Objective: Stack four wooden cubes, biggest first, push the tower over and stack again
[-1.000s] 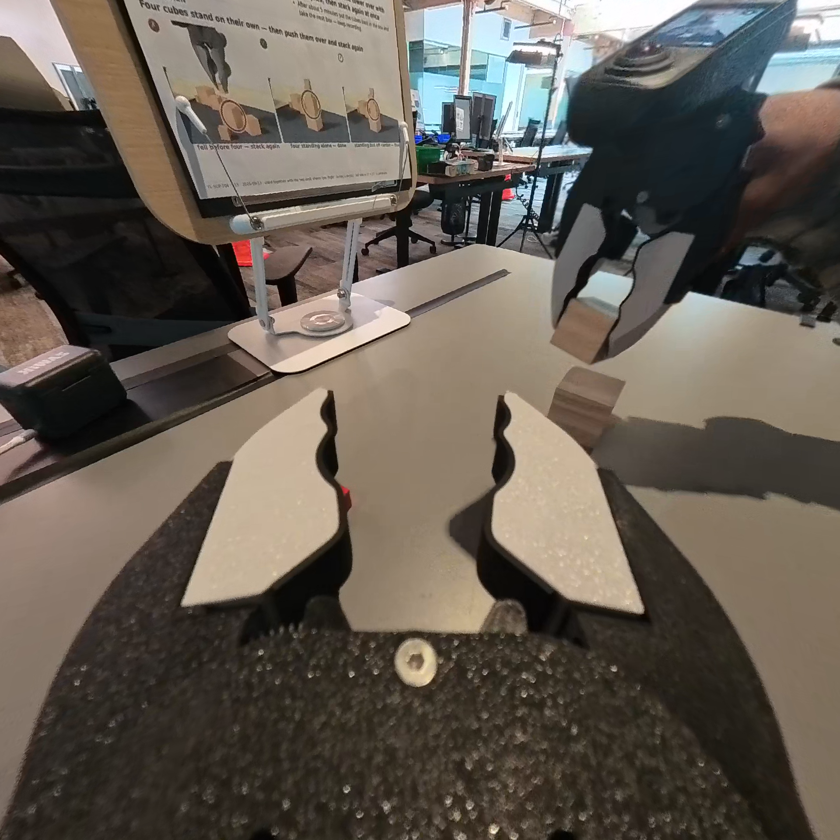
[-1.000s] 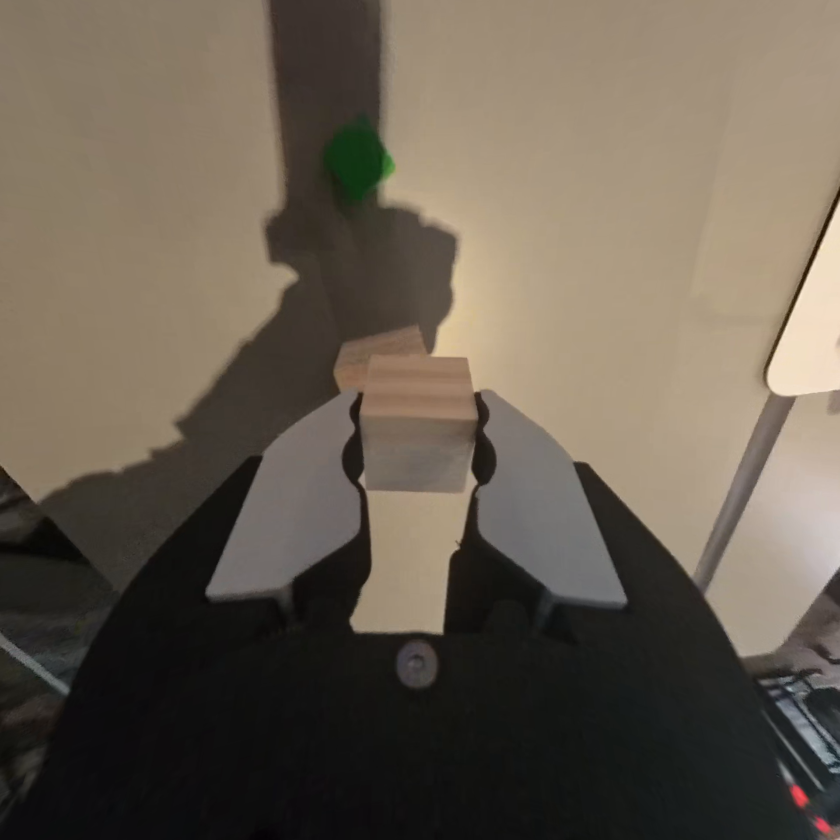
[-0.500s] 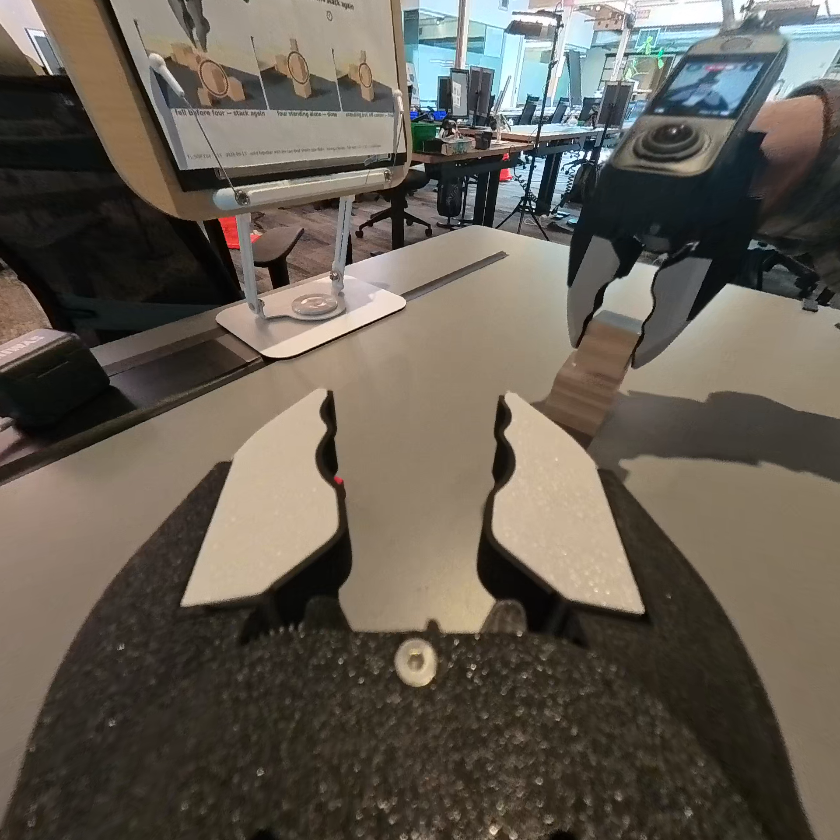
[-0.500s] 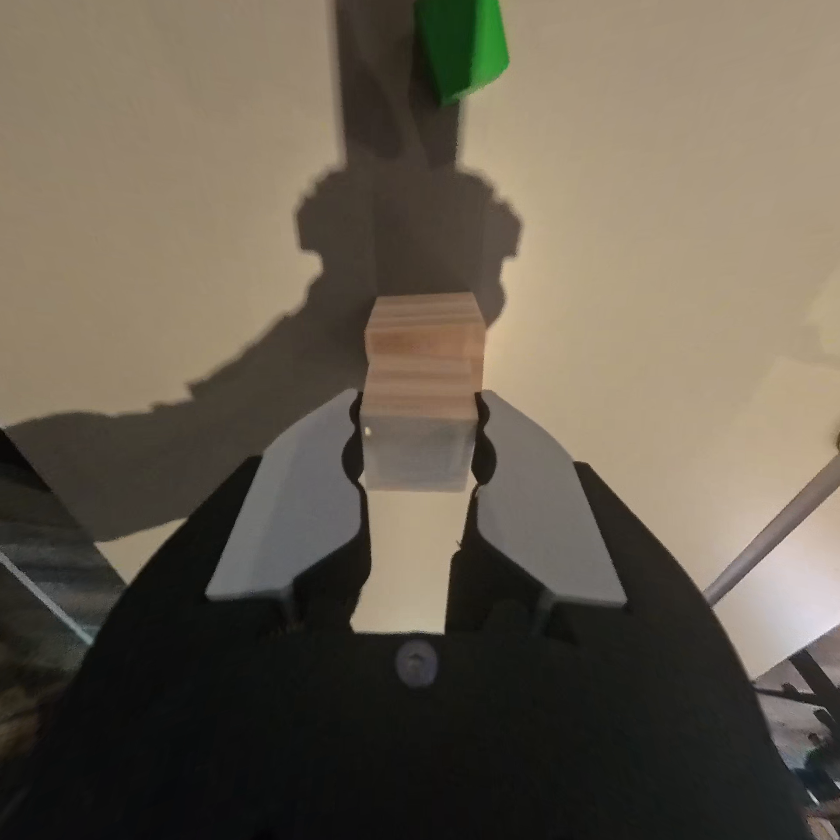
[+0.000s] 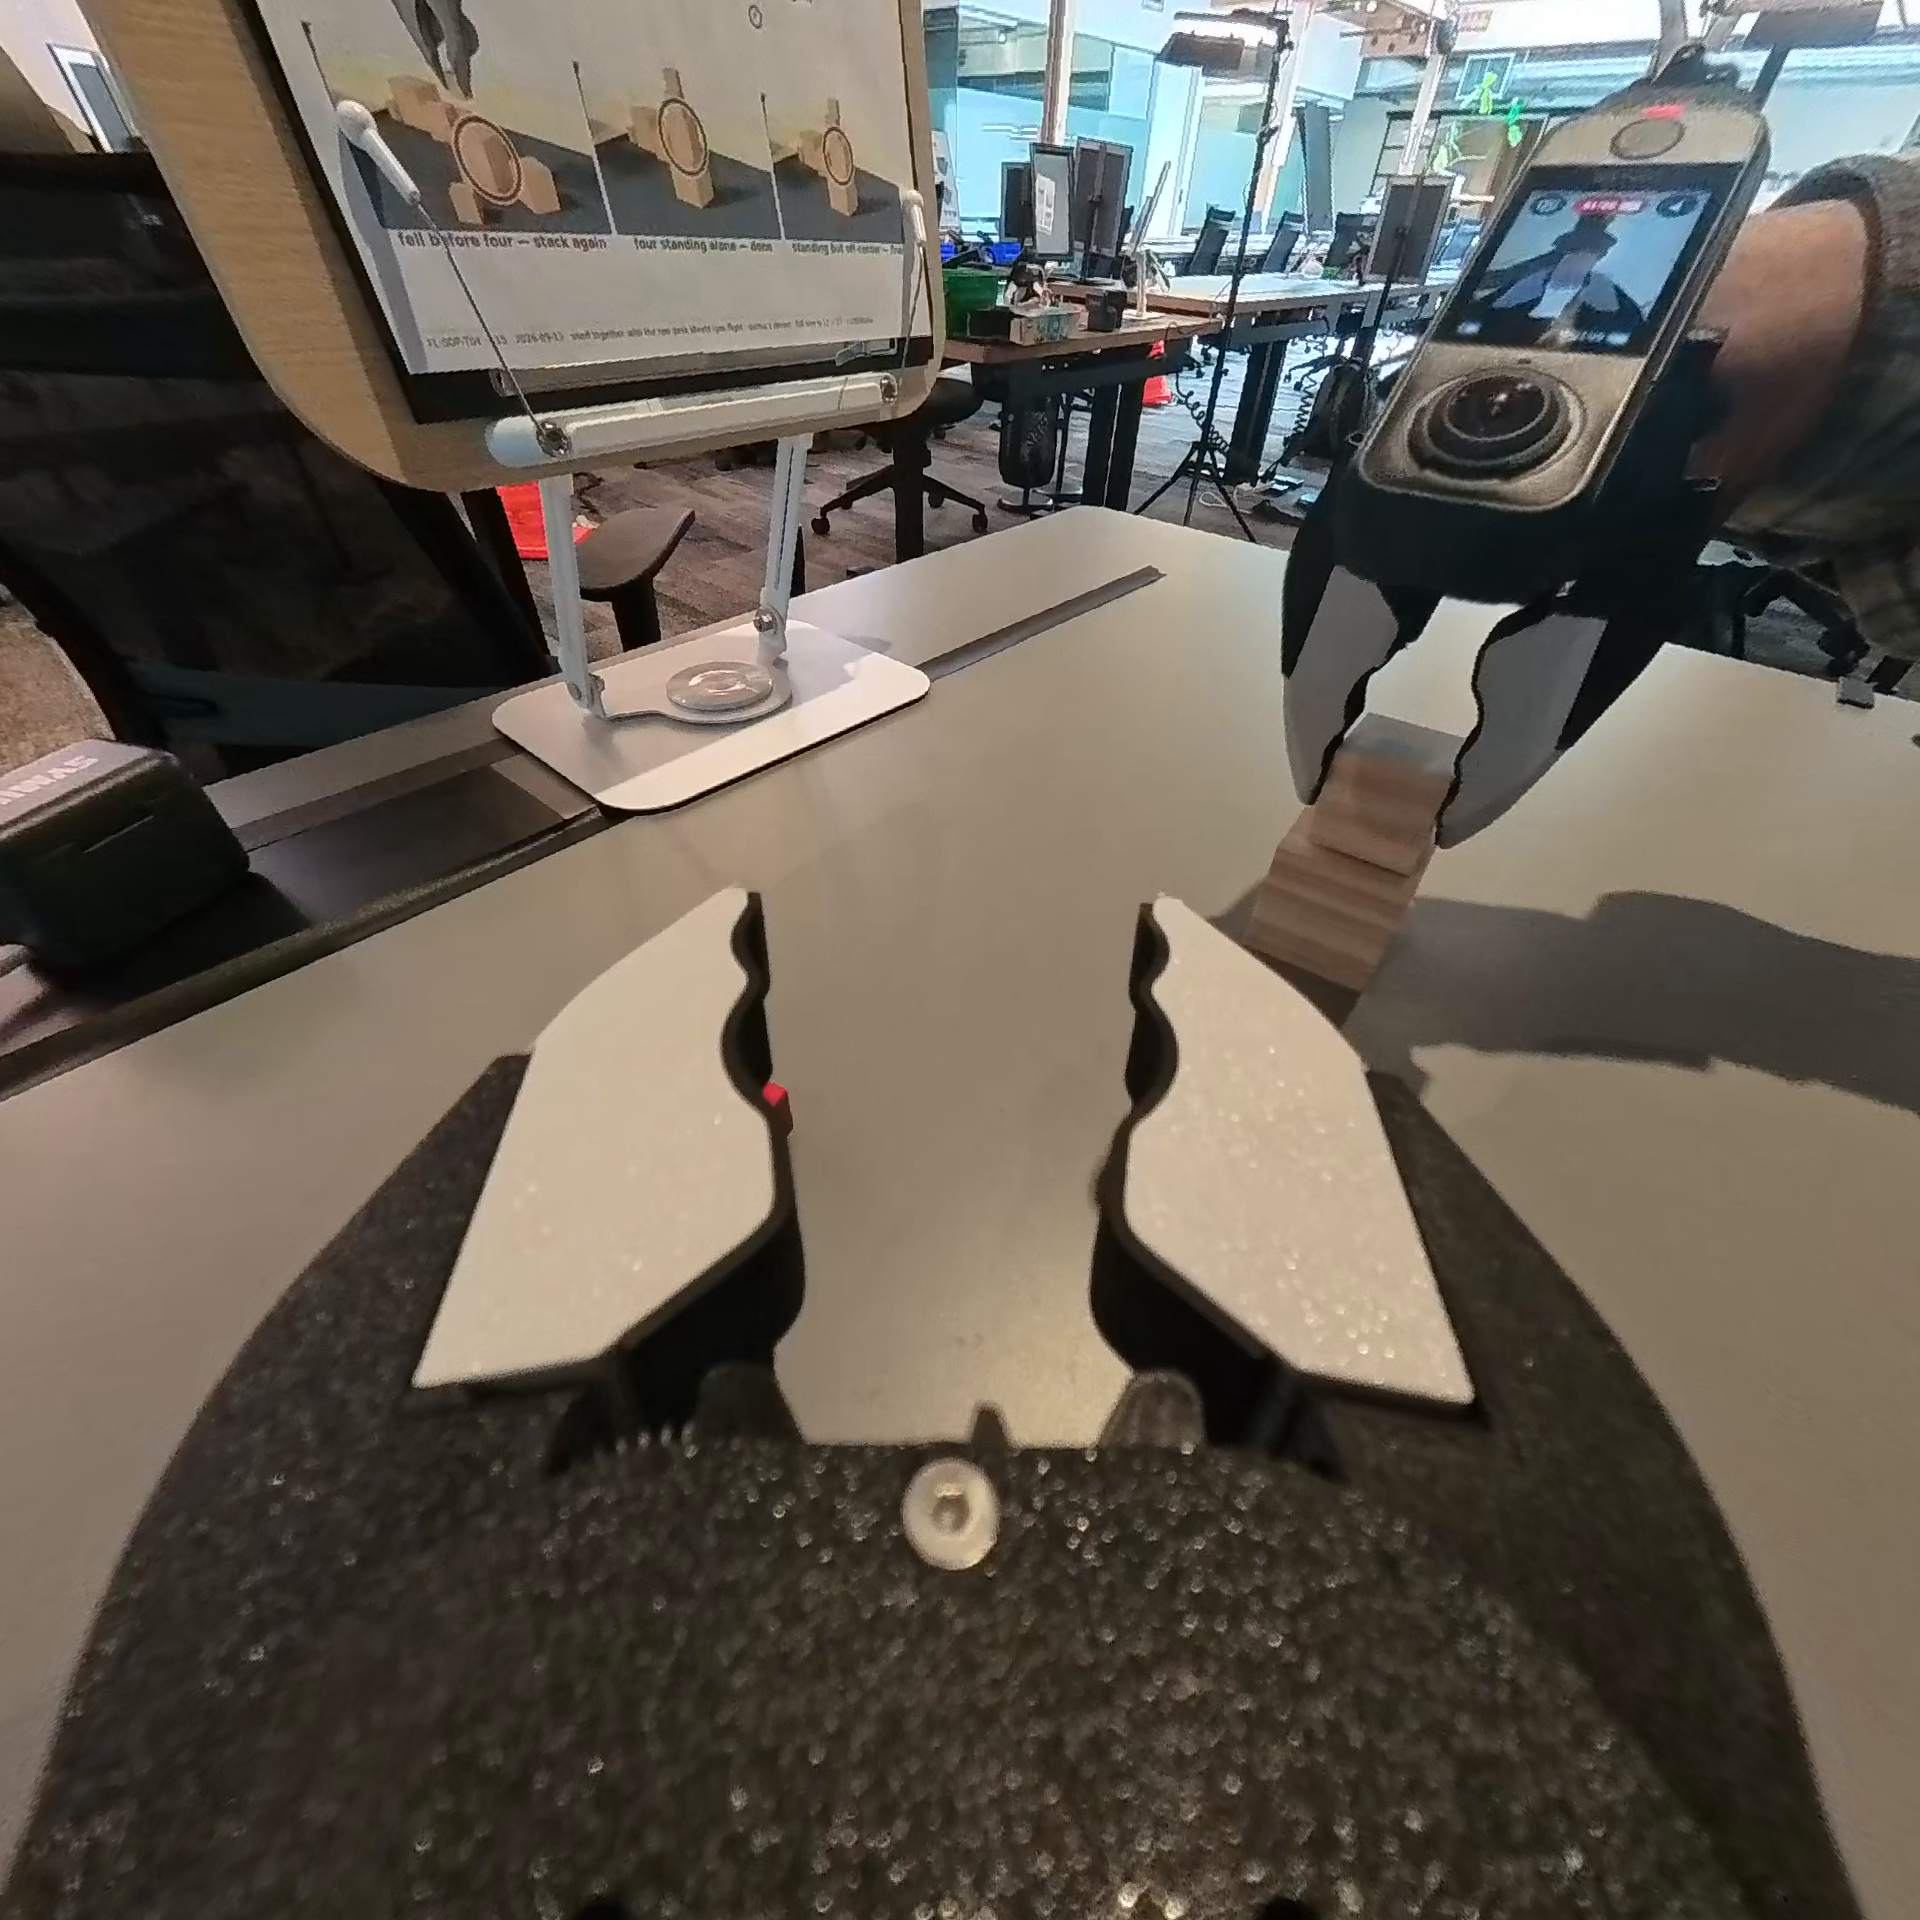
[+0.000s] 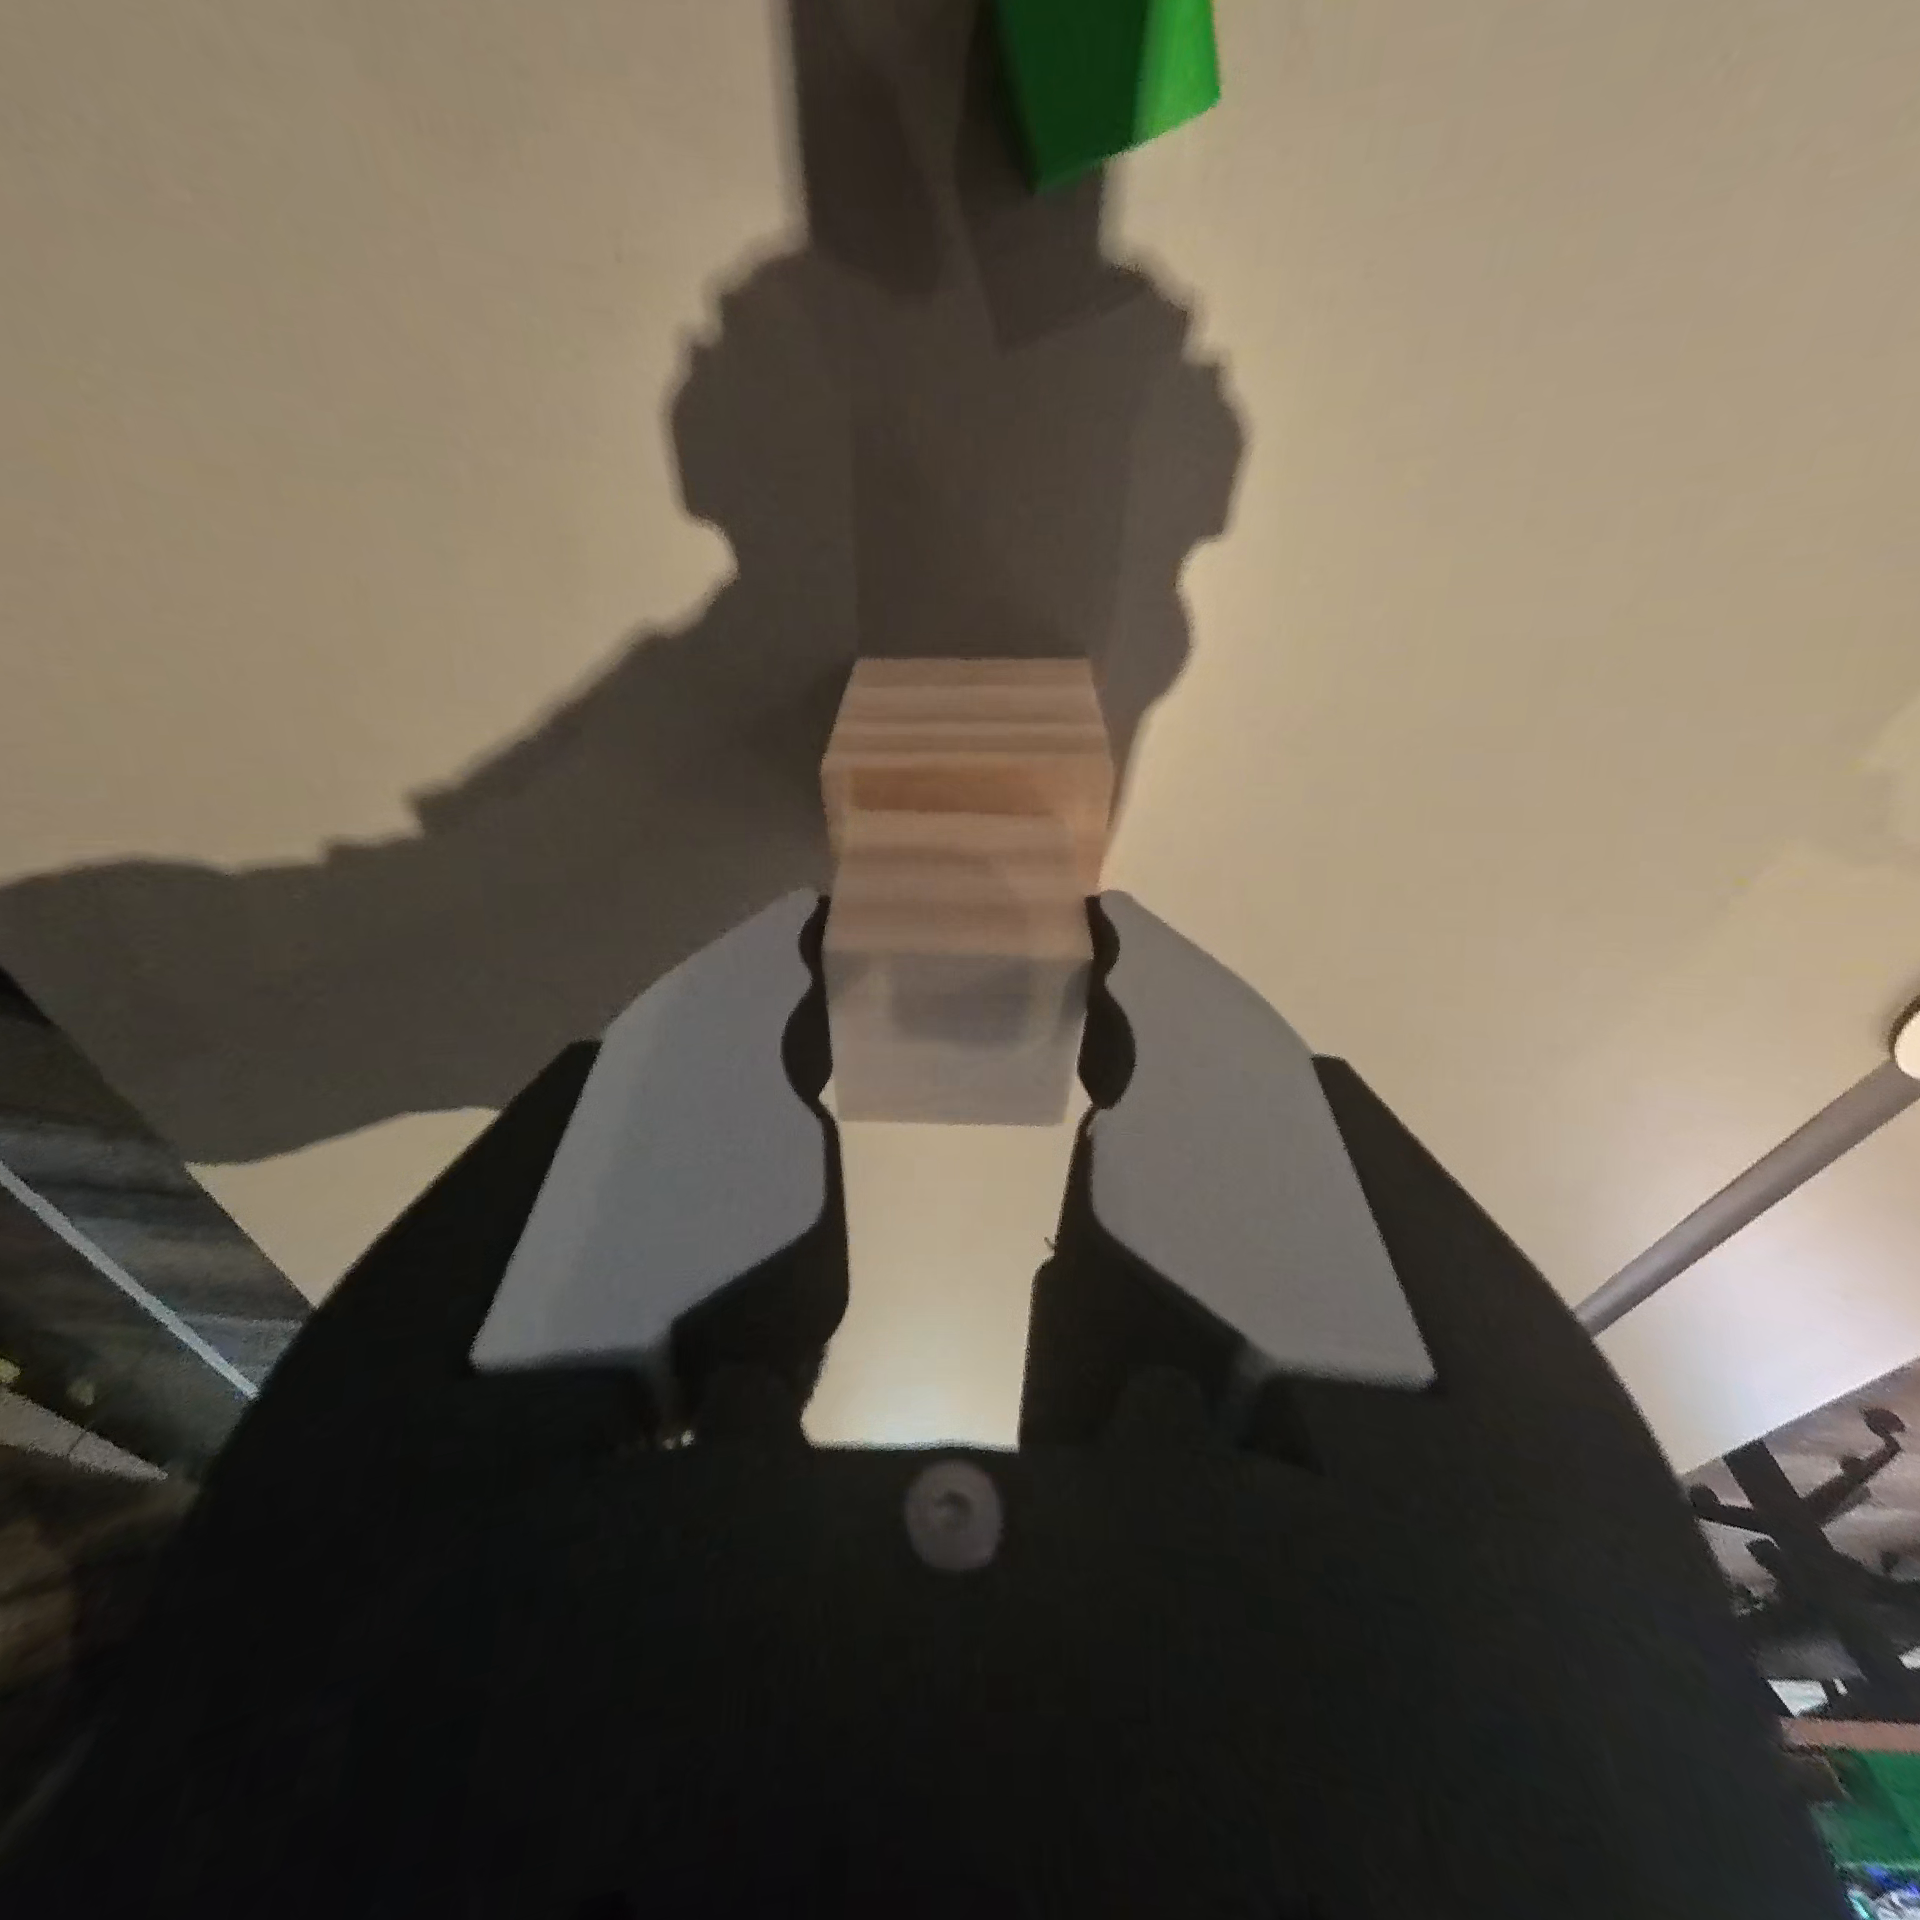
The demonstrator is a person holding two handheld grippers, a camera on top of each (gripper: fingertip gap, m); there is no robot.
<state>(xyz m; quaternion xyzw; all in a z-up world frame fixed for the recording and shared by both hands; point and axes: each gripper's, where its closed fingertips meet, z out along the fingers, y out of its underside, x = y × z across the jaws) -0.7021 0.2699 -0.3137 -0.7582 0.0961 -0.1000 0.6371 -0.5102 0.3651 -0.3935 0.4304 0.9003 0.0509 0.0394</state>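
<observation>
From my left wrist view, my right gripper point(image 5: 1387, 805) points down at the far right of the grey table point(image 5: 987, 831), its pale fingers clamped on either side of a small wooden cube point(image 5: 1377, 795). That cube sits on top of a larger wooden cube point(image 5: 1330, 914) resting on the table, and from this angle the upper one looks set slightly off the lower one's edges. From the right wrist view the same small cube point(image 6: 951, 997) fills the gap between my fingertips, both notched inner edges pressed against its sides, with the larger cube point(image 6: 971, 769) directly beyond it; this view is blurred, so I cannot judge how squarely they meet. My left gripper point(image 5: 951, 961) hovers low over bare table with its jaws spread wide and nothing between them, the two stacked cubes just past its right fingertip. The cubes are light, unpainted wood with straight banded grain and crisp edges. The gripper fingers are flat, matte grey plates with wavy inner profiles, mounted on rough black bodies. A green block point(image 6: 1101, 88) lies farther along the table in the right wrist view. A wooden board on a metal stand point(image 5: 717, 686) holds a printed sheet at the table's far left.
</observation>
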